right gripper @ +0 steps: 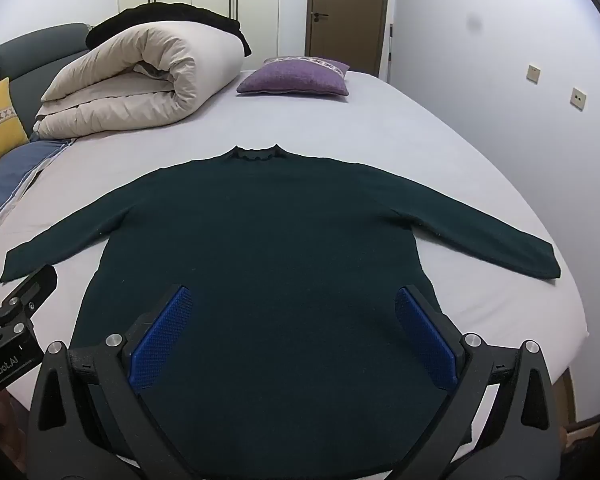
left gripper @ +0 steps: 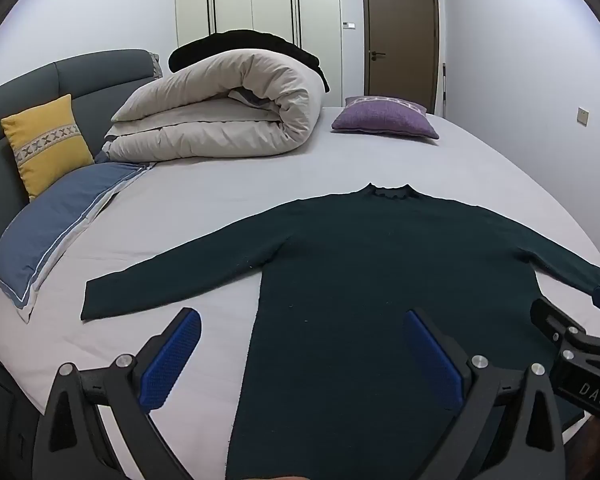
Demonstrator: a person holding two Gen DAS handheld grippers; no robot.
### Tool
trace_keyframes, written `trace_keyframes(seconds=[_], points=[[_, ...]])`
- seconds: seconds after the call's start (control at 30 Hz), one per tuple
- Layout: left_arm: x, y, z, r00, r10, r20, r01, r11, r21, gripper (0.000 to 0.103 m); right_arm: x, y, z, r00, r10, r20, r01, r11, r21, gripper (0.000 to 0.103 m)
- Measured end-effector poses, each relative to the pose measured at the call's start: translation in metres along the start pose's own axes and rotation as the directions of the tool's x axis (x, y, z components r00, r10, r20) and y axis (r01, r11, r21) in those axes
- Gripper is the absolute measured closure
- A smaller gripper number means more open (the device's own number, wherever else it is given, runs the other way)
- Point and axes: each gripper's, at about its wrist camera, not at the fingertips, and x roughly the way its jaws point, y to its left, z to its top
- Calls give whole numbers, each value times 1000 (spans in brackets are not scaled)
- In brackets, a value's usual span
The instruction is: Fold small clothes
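Note:
A dark green long-sleeved sweater [left gripper: 364, 264] lies flat on the white bed sheet [left gripper: 204, 208], collar away from me, both sleeves spread out. It also shows in the right wrist view [right gripper: 268, 240]. My left gripper [left gripper: 302, 356] is open and empty, hovering over the sweater's lower left edge. My right gripper [right gripper: 294, 332] is open and empty, above the sweater's lower body. The right gripper also shows at the right edge of the left wrist view [left gripper: 580, 340], and the left one at the left edge of the right wrist view [right gripper: 16, 312].
A rolled beige duvet [left gripper: 220, 112] with a black cloth on top lies at the back left. A purple cushion [left gripper: 386, 118] sits at the back. A yellow cushion [left gripper: 44, 144] and blue pillow [left gripper: 56, 224] lie at the left by the grey headboard. The bed edge runs along the right.

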Motion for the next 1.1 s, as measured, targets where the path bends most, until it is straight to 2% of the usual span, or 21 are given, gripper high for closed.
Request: trace_keyframes(seconds=[1.1], points=[[-5, 2, 4, 1000, 2, 12, -2, 1000, -9, 0, 0, 1, -4, 1000, -2, -3, 2, 1000, 4, 0]])
